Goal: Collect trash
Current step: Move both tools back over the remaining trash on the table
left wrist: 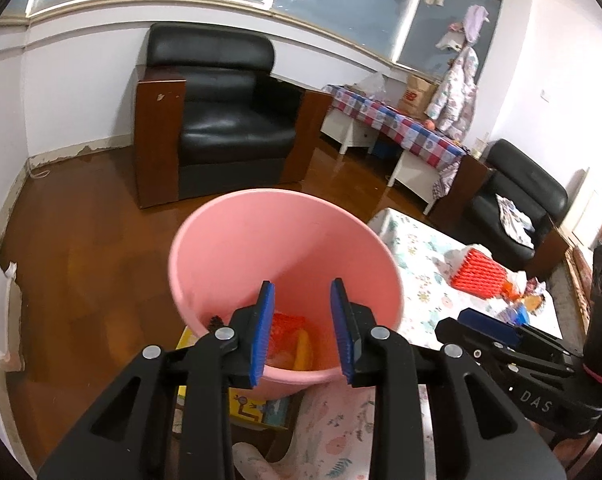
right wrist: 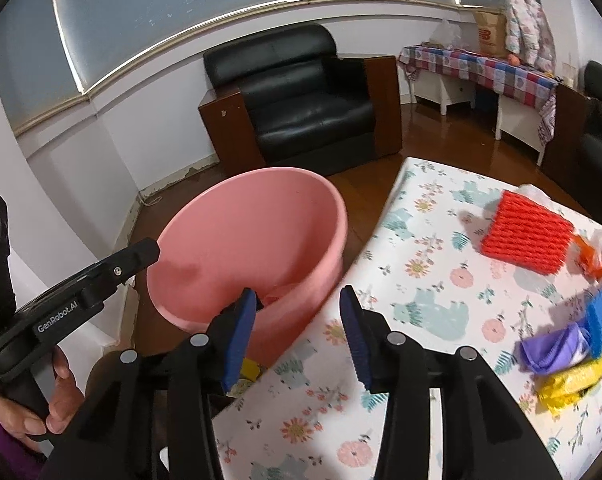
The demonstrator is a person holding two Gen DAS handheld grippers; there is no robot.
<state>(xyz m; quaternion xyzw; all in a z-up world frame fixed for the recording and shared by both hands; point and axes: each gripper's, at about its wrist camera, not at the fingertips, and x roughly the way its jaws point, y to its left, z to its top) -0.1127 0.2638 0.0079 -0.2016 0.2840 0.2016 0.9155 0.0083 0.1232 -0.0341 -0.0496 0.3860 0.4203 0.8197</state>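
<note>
A pink bin (left wrist: 261, 240) stands on the floor beside the table; it also shows in the right wrist view (right wrist: 253, 232). Red and yellow trash (left wrist: 291, 338) lies in its bottom. My left gripper (left wrist: 303, 332) is open and empty over the bin's near rim. My right gripper (right wrist: 299, 334) is open and empty above the table's left edge, next to the bin. On the table lie a red foam net (right wrist: 527, 236), an orange wrapper (right wrist: 589, 258), a blue sponge (right wrist: 601, 316), a purple wrapper (right wrist: 549, 350) and a yellow wrapper (right wrist: 573, 386).
The table (right wrist: 421, 280) has a floral cloth. A black armchair (left wrist: 221, 120) stands behind the bin. A checked-cloth side table (left wrist: 401, 124) and a second black chair (left wrist: 517, 204) stand at the right. A yellow box (left wrist: 253, 408) lies on the floor under the bin.
</note>
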